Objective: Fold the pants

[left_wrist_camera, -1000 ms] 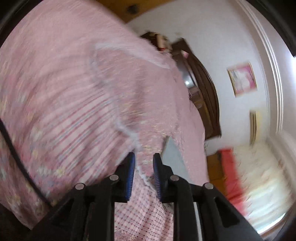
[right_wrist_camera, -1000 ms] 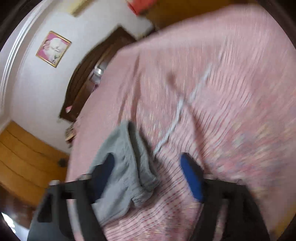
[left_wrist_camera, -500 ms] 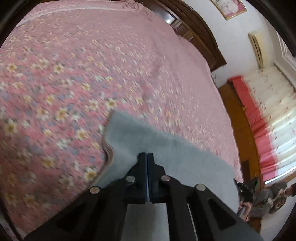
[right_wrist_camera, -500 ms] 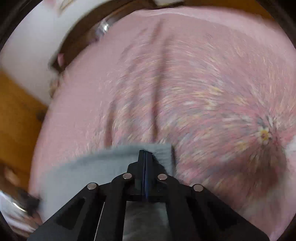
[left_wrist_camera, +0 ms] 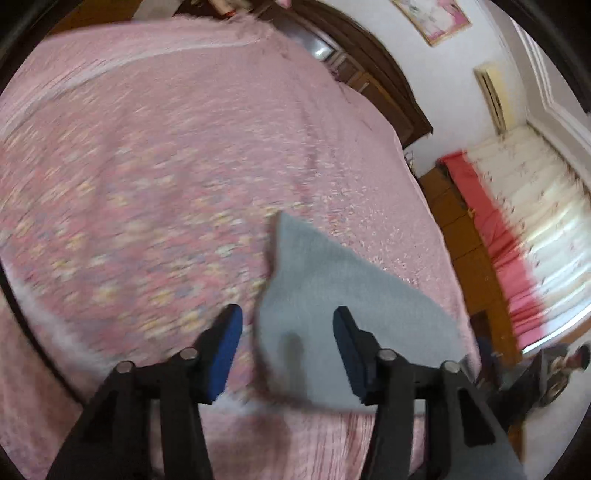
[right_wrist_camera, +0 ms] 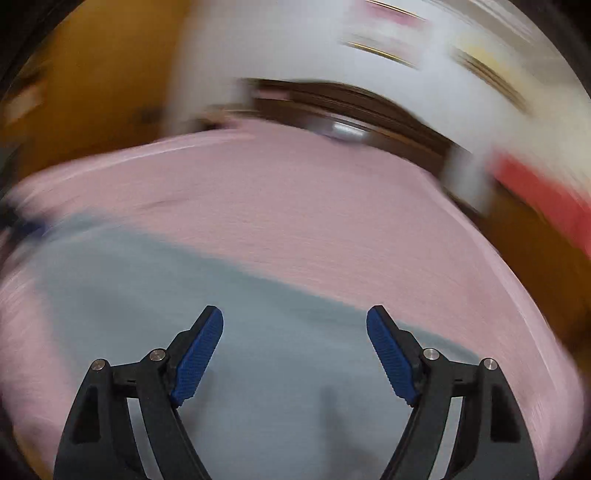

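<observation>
One pair of grey pants (left_wrist_camera: pixel 332 317) lies on a bed with a pink flowered bedspread (left_wrist_camera: pixel 166 166), toward the near right part of it in the left wrist view. The cloth looks soft, light and limp, a knit likely to sag and drag when lifted, so it should be taken by pinching an edge or corner, not the flat middle, with both ends lifted together to keep the fold straight. It is not fragile and should not slip much from the ribbed blue pads.

The left gripper (left_wrist_camera: pixel 288 347) has its jaws opening, about half apart, with a pointed flap of the pants between them but not pinched. The right gripper (right_wrist_camera: pixel 295 350) is opening too and stands wide, hovering over the grey cloth (right_wrist_camera: pixel 258 369) with nothing pressed between its pads; that view is badly blurred.

Count: one pair of pants, two grippers, one bed, one picture on the far wall (left_wrist_camera: pixel 432 14).
</observation>
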`<act>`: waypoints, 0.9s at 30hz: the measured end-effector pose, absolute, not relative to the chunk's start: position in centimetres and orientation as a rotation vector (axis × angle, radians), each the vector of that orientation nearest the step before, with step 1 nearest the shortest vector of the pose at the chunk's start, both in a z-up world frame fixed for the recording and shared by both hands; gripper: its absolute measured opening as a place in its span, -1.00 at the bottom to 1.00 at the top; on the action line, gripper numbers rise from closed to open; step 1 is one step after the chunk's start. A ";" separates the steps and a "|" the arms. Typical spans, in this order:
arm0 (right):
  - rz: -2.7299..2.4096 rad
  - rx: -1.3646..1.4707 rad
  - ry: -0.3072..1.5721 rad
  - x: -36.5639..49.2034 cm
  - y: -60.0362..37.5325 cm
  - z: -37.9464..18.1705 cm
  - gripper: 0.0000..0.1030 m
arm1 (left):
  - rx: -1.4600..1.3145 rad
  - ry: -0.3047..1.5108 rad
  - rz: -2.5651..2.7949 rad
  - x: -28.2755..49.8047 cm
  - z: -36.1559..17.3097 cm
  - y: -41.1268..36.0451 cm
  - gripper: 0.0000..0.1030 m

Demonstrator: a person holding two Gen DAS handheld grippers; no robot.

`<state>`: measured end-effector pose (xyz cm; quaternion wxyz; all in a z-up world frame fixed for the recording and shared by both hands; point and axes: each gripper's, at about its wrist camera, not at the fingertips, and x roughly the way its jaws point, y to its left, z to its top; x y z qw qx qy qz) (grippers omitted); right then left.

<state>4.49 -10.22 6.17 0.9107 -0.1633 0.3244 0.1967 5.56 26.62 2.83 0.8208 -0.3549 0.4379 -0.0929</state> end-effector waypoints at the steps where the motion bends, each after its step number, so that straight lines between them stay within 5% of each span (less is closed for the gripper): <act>1: 0.521 -0.339 0.691 4.1 -5.8 5.9 0.55 | -0.813 0.940 -0.210 5.0 2.6 27.2 0.03; 7: 0.728 -0.485 0.681 5.5 6.2 4.6 0.44 | -0.983 0.919 -0.271 1.3 1.7 31.6 0.00; 9: 0.741 -0.561 0.688 6.3 8.7 3.7 0.00 | -1.001 0.913 -0.288 0.8 1.5 32.1 0.00; 12: 0.797 -0.513 0.788 7.6 8.9 2.1 -0.26 | -1.021 0.913 -0.296 0.4 1.3 32.8 0.00; 25: 0.780 -0.541 0.792 6.3 13.6 0.6 -0.32 | -1.097 0.919 -0.271 4.7 1.8 31.7 0.00; 27: 0.715 -0.461 0.831 7.6 12.9 0.6 -0.86 | -1.126 0.913 -0.304 5.2 1.8 31.1 -0.01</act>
